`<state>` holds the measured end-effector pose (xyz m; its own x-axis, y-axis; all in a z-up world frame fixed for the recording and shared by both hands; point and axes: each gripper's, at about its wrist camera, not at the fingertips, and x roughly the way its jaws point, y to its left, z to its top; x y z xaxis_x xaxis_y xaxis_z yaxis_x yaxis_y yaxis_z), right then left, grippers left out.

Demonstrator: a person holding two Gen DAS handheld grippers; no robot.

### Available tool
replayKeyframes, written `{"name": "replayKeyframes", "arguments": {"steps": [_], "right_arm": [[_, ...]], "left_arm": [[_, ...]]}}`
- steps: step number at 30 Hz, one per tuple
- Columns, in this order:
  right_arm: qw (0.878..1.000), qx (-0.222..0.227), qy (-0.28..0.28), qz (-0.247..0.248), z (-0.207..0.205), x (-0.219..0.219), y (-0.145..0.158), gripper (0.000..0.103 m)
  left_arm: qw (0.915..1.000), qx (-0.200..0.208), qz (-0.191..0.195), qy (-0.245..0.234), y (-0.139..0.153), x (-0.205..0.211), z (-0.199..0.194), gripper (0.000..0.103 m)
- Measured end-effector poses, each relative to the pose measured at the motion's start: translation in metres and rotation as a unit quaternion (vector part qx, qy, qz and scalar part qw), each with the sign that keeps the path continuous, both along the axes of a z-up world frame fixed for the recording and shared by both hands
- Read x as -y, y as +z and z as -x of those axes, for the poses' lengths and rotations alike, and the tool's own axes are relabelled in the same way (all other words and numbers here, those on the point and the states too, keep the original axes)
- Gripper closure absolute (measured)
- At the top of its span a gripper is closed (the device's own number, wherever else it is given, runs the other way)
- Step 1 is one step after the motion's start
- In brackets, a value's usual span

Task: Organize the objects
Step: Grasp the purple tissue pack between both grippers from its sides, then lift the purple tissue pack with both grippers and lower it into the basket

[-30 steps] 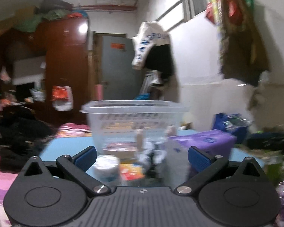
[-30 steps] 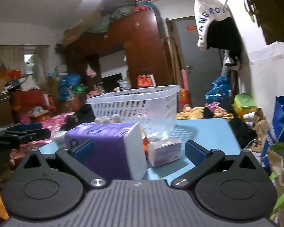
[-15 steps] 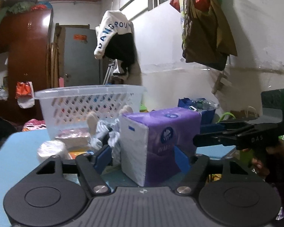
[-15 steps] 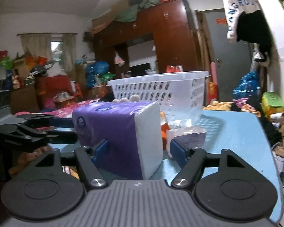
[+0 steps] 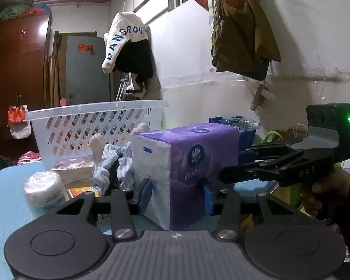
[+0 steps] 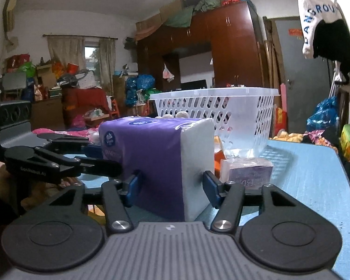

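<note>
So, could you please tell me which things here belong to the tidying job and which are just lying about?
Job:
- tissue pack, held by left claw and right claw
- basket

Lying about:
- hanging bag
- wardrobe

- Lived-in home, a crowded bedroom or living room used for storage.
- Tall dark-red wardrobe (image 6: 224,46) on the far wall, bundles and boxes (image 6: 189,14) piled on top.
- Curtained window (image 6: 92,56) far left, heaps of bags and cloth below it.
- Grey door (image 5: 87,70) far back; clothing (image 5: 128,46) hangs from a wall rail, and a brown bag (image 5: 240,32) near right.
- Blue table (image 6: 315,170) near, carrying a white laundry-style basket (image 6: 221,107).
</note>
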<state>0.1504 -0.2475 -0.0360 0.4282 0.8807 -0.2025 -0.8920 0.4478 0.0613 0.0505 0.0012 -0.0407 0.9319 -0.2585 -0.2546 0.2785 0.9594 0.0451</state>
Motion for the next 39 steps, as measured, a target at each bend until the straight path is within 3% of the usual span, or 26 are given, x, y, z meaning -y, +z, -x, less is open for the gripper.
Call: {"name": "replayKeyframes", "arguments": {"steps": [12,17,22,26,29,39], "right_arm": [[0.998,0.066,-0.023,-0.008,0.012,-0.008,0.043,0.045],[0.995,0.095,-0.022,-0.008,-0.009,-0.026,0.092,0.045],[0.995,0.097,-0.027,-0.007,-0.051,-0.053,0.136,0.045],[0.995,0.083,-0.045,0.014,-0.095,-0.088,0.155,0.045],[0.997,0.057,-0.052,0.030,-0.121,-0.109,0.148,0.045],[0.989,-0.007,-0.081,0.120,-0.182,-0.170,0.103,0.045]], "left_arm": [[0.9978,0.064,-0.018,0.003,0.030,0.006,0.023,0.055],[0.9952,0.094,-0.025,0.010,0.070,-0.001,0.012,0.055],[0.9930,0.108,-0.039,0.024,0.128,-0.015,-0.031,0.055],[0.9948,0.084,-0.048,0.033,0.157,-0.031,-0.085,0.055],[0.9965,0.052,-0.050,0.043,0.163,-0.046,-0.125,0.055],[0.9931,-0.079,-0.032,0.081,0.131,-0.090,-0.224,0.055]]}}
